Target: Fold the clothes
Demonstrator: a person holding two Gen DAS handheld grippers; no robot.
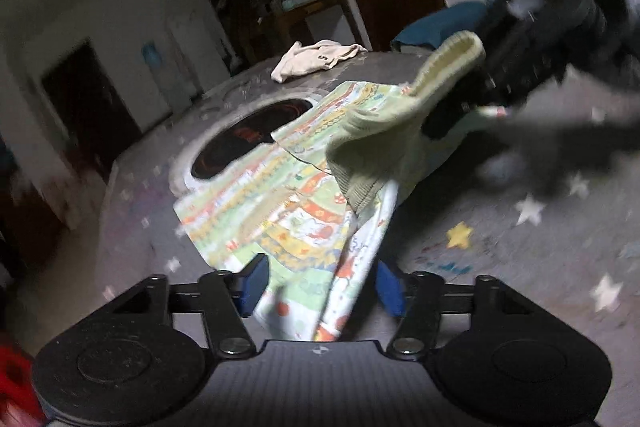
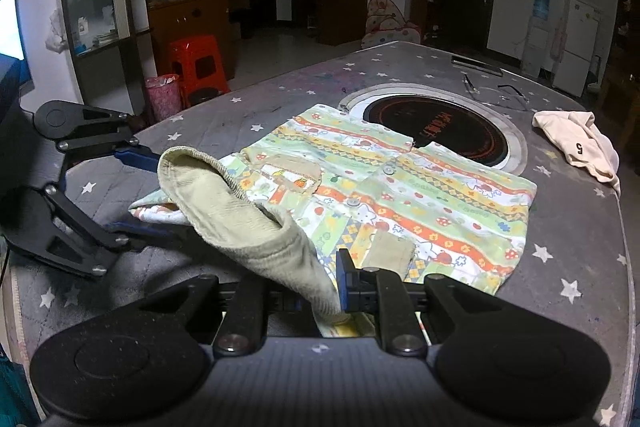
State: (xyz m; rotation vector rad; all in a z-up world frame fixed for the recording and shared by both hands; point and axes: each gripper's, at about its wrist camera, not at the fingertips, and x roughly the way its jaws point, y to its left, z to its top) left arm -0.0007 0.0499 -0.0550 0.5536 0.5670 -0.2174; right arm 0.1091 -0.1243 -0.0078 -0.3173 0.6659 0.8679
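Note:
A small shirt with a colourful cartoon print (image 2: 420, 195) lies buttoned and mostly flat on the star-patterned table (image 2: 580, 227). Its pale green ribbed part (image 2: 240, 219) is lifted off the near left side. My right gripper (image 2: 320, 287) is shut on that ribbed cloth, which hides one finger. In the left wrist view the shirt (image 1: 280, 195) runs toward me, and the ribbed part (image 1: 380, 147) hangs from the right gripper (image 1: 472, 95). My left gripper (image 1: 322, 285) is open, with the shirt's near corner lying between its blue pads. The right wrist view shows the left gripper (image 2: 164, 195) spread at that corner.
A round black cooktop (image 2: 436, 127) is set into the table, partly under the shirt. A crumpled beige garment (image 2: 580, 147) lies at the far right. Glasses (image 2: 496, 95) and a dark flat object (image 2: 476, 65) sit near the far edge. A red stool (image 2: 198, 63) stands beyond the table.

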